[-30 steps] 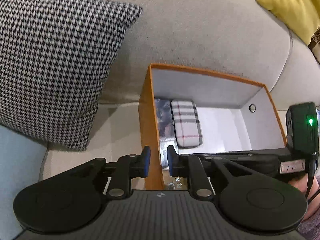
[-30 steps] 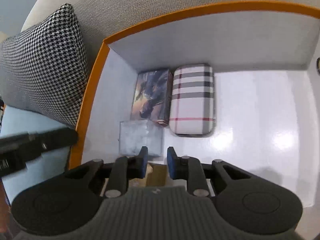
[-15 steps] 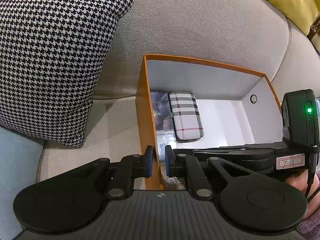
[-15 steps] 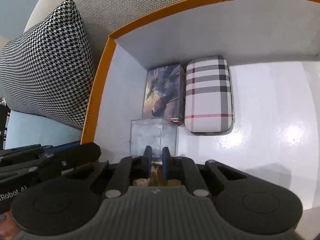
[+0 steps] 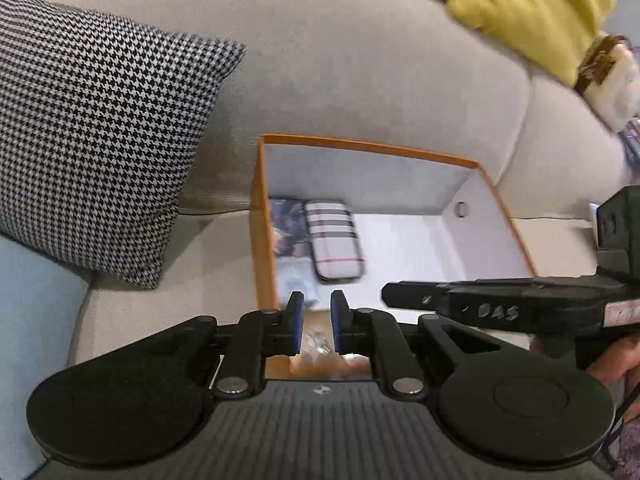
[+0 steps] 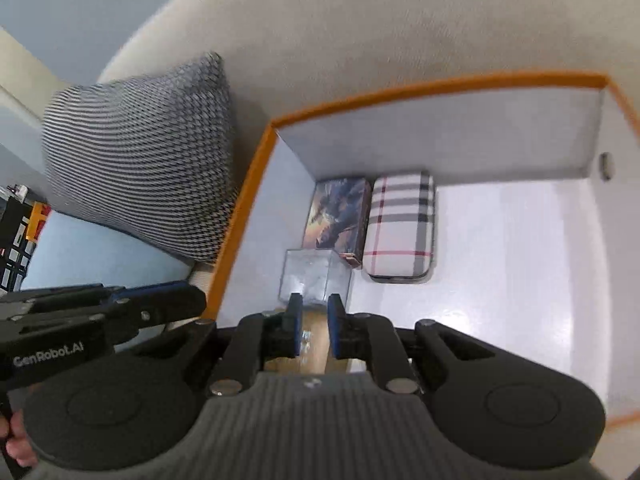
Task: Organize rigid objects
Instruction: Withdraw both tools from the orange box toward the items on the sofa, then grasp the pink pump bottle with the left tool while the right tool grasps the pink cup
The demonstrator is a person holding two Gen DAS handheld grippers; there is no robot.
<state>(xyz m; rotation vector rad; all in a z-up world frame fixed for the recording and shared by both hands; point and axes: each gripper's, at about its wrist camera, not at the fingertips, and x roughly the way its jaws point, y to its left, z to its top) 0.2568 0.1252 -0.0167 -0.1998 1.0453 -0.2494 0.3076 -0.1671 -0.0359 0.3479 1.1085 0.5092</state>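
An orange box with a white inside (image 6: 248,184) (image 5: 262,208) sits on the sofa. In it lie a picture box (image 6: 338,214) (image 5: 286,226), a plaid case (image 6: 402,228) (image 5: 336,240), a clear cube (image 6: 314,276) and a tan item (image 6: 316,344) at the near left. My right gripper (image 6: 312,312) hovers above the tan item, jaws slightly apart and empty. My left gripper (image 5: 318,312) hovers over the box's near left corner, jaws slightly apart and empty.
A houndstooth cushion (image 5: 92,128) (image 6: 140,176) leans on the sofa back left of the box. A yellow cushion (image 5: 532,8) lies at the far right. The right tool's body (image 5: 520,304) crosses the box's near right side.
Both grippers have pulled up and back from the box, so it looks smaller. The right jaws narrowed, then reopened a little. The left jaws opened a little.
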